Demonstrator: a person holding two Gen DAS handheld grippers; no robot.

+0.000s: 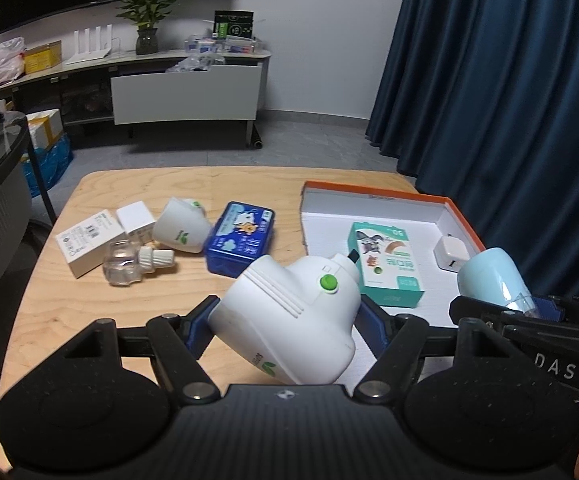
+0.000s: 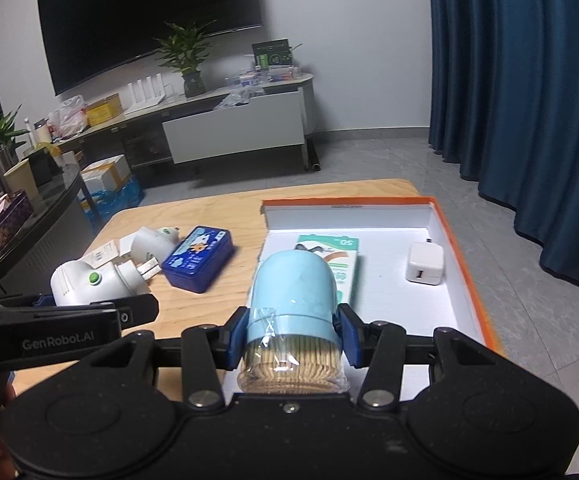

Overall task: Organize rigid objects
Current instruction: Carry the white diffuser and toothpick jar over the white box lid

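While we hover beside the orange-rimmed box point(image 2: 459, 248), our left gripper point(image 1: 285, 320) clamps the light, slick plug-in diffuser point(image 1: 289, 316); our right gripper point(image 2: 291, 332) clamps the toothpick jar point(image 2: 293, 300) at its lid rim; hard plastic, hold firmly.

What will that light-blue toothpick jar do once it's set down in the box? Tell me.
The light-blue toothpick jar, clamped in the right hand-held gripper, is round, so on its side it would probably roll across the box floor. Its clear wrapping looks slick, so it may slip in a loose grip. The hard cap looks rigid, and the packed toothpicks probably give it little weight.
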